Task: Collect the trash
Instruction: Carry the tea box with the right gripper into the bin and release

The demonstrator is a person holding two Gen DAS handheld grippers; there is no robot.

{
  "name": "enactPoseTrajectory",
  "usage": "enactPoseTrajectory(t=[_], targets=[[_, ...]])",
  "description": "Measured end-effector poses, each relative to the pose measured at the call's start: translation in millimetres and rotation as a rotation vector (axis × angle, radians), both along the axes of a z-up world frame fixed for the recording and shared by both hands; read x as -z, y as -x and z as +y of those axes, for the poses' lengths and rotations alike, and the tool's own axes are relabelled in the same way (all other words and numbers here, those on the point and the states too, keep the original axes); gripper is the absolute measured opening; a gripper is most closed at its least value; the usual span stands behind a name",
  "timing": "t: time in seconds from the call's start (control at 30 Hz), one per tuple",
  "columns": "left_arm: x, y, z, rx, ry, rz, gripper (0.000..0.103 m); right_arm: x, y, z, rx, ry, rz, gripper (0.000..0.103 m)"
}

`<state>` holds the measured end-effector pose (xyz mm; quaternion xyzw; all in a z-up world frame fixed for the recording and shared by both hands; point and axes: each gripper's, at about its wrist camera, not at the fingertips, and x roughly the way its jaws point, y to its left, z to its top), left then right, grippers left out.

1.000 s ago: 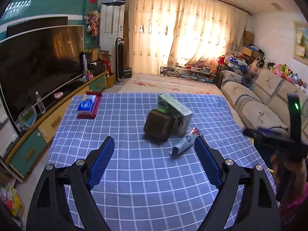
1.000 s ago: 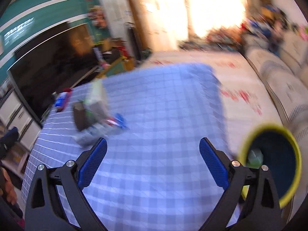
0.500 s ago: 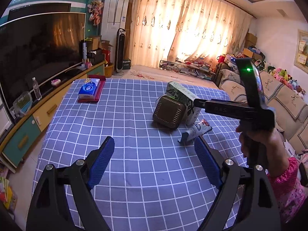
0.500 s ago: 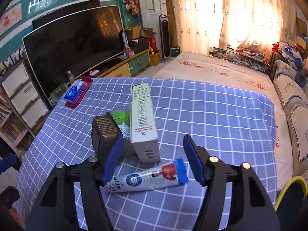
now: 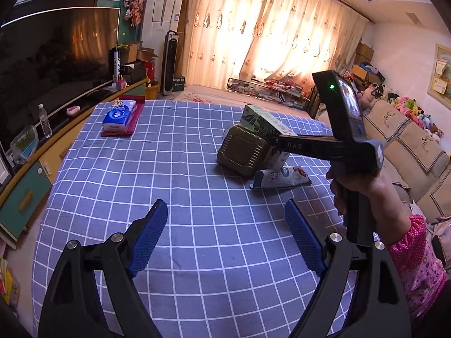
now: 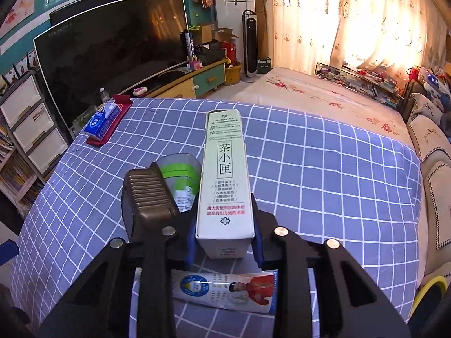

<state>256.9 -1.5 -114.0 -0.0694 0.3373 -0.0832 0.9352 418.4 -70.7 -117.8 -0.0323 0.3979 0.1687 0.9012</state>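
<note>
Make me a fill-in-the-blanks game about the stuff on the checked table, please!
1. The right gripper has just been closing, and the tall box now sits between its ____ fingers.
2. The toothpaste tube lies flat on the ____ tablecloth.
3. The left gripper has ____ between its fingers.
4. The tissue pack rests on a ____ tray.

Missing words: blue; checked; nothing; red

Blue-and-white checked tablecloth [image 6: 324, 174]; pale green carton [image 6: 225, 186]; brown tin [image 6: 149, 194]
</note>
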Motion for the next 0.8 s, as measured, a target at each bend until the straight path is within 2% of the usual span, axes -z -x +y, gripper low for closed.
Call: enactPoseTrajectory(t=[0.27,0.53,0.63,0.8], targets=[[2,-5,-12,0.06,-0.008,-0.001,0.084,-26,10,-26,0.056,-0.061,-0.014,0.028],[6,-18,-34,0.164,0.01,0.035,0.084,-61,42,-64,0.123,-0.082,-0.084,0.028],[7,-26,-46,0.207,0.009,0.044,0.084,-69,62,-92,0.165,-0.068,-0.108,0.028],[13,-46,-62,0.254,0.008,0.073,0.084,-73,101,-158,0.302,-0.042,-0.135,0.029]])
